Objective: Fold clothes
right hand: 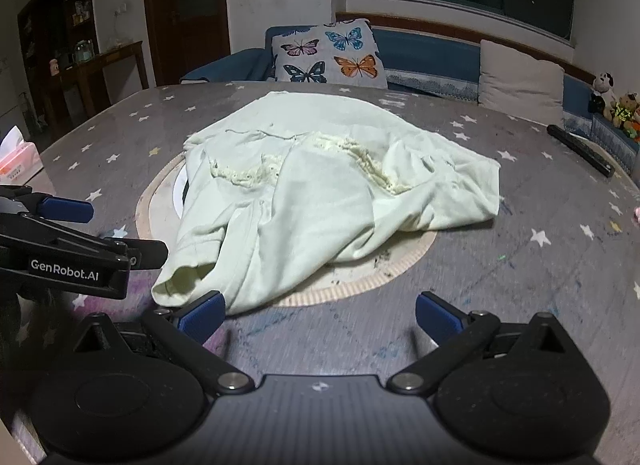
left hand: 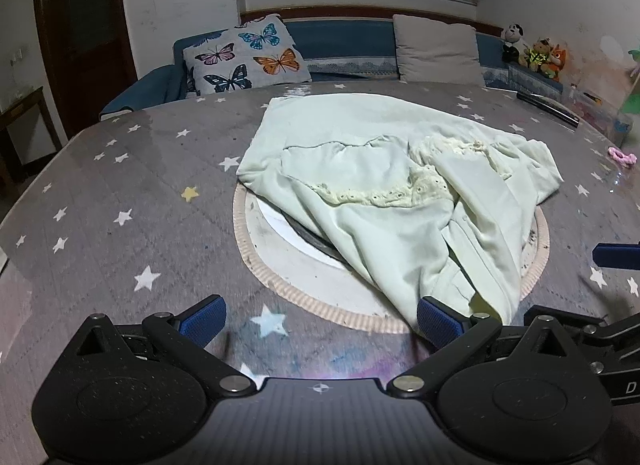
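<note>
A pale green garment [left hand: 384, 185] with a cream lace trim lies crumpled on the grey star-print table [left hand: 120, 185], partly over a round beige-rimmed disc [left hand: 304, 265]. My left gripper [left hand: 320, 321] is open at the garment's near edge; its right finger [left hand: 438, 325] sits against the hanging hem and nothing is between the pads. In the right wrist view the same garment [right hand: 320, 193] lies ahead. My right gripper [right hand: 320, 315] is open and holds nothing, its left finger [right hand: 200, 315] close to a sleeve opening. One blue fingertip [right hand: 66, 207] of the left gripper shows at the left.
A black remote [right hand: 580, 149] lies at the table's far right and a tissue box [right hand: 18, 157] at the far left. A pink hair tie [left hand: 622, 155] sits by the right edge. Behind the table are a blue sofa, a butterfly cushion [left hand: 248, 57] and stuffed toys.
</note>
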Tool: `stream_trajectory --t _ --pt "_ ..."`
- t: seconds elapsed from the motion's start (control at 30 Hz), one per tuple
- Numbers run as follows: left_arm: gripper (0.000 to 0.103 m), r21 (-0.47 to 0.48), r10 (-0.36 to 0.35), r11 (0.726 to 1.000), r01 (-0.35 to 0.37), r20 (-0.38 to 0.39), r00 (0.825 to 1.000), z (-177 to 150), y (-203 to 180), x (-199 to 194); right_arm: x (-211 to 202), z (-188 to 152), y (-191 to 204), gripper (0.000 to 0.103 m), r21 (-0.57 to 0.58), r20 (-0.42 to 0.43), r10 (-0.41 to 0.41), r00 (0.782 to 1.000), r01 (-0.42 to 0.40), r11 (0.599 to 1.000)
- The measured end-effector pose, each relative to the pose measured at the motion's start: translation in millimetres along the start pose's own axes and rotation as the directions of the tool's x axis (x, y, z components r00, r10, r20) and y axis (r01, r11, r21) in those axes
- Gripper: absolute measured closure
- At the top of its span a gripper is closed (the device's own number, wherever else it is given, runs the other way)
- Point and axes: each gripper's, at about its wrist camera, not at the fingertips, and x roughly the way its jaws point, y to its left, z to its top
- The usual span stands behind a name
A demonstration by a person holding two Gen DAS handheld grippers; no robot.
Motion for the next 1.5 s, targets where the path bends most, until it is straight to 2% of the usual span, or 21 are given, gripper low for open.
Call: stream_trajectory --t 0.23,0.43,0.63,0.77,0.9,1.03,1.07,1.1,1.2,1.3,1.5 --pt "0.0 0.009 0.005 1.0 -0.005 0.011 1.0 7 1 0 2 8 -3 0.002 -0.005 0.01 -0.001 1.0 0.001 1.0" --pt "0.003 -0.012 -0.012 1.0 0.013 0.037 0.999 26 6 2 5 21 -11 0.009 0.014 0.03 0.001 1.0 -0.001 1.0" --pt "0.027 -0.043 -0.053 0.998 0.056 0.065 0.996 49 10 10 14 39 -17 0.018 0.042 0.049 0.007 0.999 -0.009 0.999" --pt "0.03 -0.043 -0.086 0.995 0.089 0.064 0.994 62 8 20 25 50 -20 0.026 0.066 0.049 0.032 0.998 -0.036 0.997" --pt "0.033 -0.028 -0.099 0.995 0.1 0.051 0.994 71 3 32 37 58 -15 0.037 0.063 0.046 0.085 0.995 -0.088 0.994" --pt "0.033 -0.014 -0.111 0.994 0.112 0.038 0.993 79 -2 43 55 62 -6 0.05 0.024 0.024 0.087 0.996 -0.088 0.996" --pt "0.033 -0.01 -0.114 0.993 0.115 0.035 0.993 81 -3 46 58 61 -7 0.057 0.022 0.018 0.087 0.996 -0.087 0.996" --pt "0.033 -0.007 -0.118 0.993 0.118 0.032 0.993 84 -4 49 61 61 -7 0.071 0.021 0.012 0.086 0.996 -0.087 0.996" --pt "0.033 0.004 -0.127 0.992 0.127 0.022 0.992 90 -8 58 57 57 -20 0.096 0.08 0.024 0.076 0.997 -0.077 0.994" --pt "0.033 0.015 -0.136 0.991 0.136 0.011 0.991 96 -12 67 50 52 -33 0.1 0.134 0.041 0.056 0.998 -0.061 0.989" --pt "0.033 0.033 -0.145 0.989 0.145 -0.016 0.989 109 -20 88 33 43 -58 0.099 0.221 0.044 0.038 0.998 -0.046 0.974"
